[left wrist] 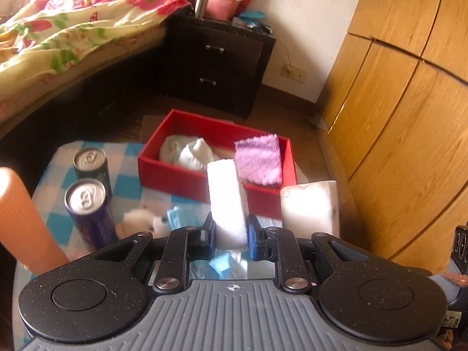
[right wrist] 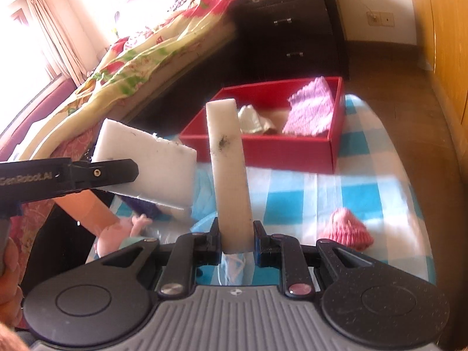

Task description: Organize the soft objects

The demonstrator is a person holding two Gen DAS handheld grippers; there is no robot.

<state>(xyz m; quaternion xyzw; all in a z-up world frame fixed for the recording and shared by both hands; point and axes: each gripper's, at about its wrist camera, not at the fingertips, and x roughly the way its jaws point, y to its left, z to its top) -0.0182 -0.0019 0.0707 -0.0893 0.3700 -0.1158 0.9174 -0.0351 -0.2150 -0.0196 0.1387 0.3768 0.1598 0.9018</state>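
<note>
Both grippers are clenching white sponges: left gripper [left wrist: 229,231] gripping its sponge [left wrist: 225,196], right gripper [right wrist: 235,238] its stained sponge [right wrist: 229,169], long axes pointing up-frame toward the red box [left wrist: 175,172] lying just beyond

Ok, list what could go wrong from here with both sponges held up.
1. The left gripper pinches only the bottom end of its white sponge; the soft block could bend or slip out on the way to the red box.
2. The two sponges are close together; the right gripper's stained sponge might bump the other.
3. The purple cloth already fills one end of the box, so space is tight.
</note>
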